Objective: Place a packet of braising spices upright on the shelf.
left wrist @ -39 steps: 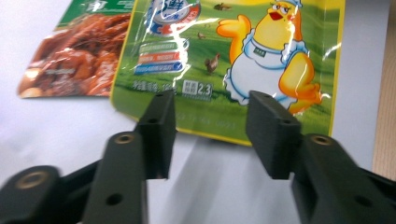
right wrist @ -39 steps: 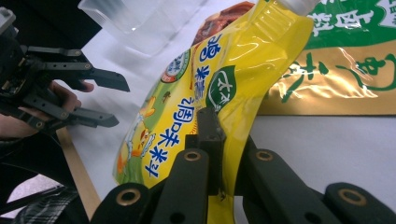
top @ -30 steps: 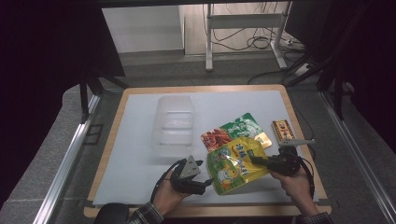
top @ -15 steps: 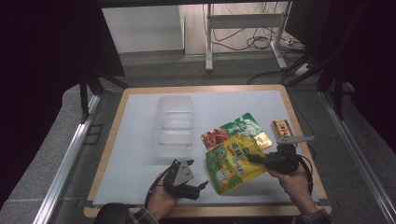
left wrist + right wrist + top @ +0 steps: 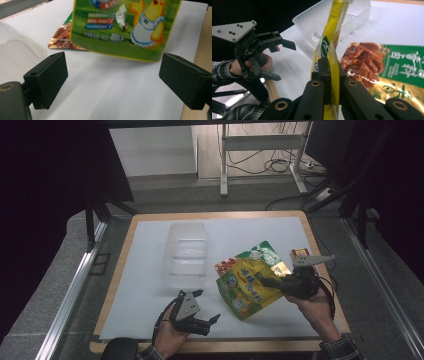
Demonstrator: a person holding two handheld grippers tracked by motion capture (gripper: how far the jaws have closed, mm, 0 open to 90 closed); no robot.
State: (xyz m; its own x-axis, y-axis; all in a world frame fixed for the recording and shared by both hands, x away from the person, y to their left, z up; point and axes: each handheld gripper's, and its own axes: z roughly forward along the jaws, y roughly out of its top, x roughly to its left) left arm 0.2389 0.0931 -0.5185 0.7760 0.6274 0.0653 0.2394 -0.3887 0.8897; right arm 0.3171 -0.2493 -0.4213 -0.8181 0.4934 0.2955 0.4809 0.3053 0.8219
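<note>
Between the jaws of the right gripper (image 5: pixel 270 282), pressed tight on its edge, the yellow pouch (image 5: pixel 246 287) hangs lifted off the mat (image 5: pixel 150 270). Left gripper (image 5: pixel 210 312): jaws spread, just been opening, nothing between them; the pouch hangs beyond, tray (image 5: pixel 186 251) off to one side.
</note>
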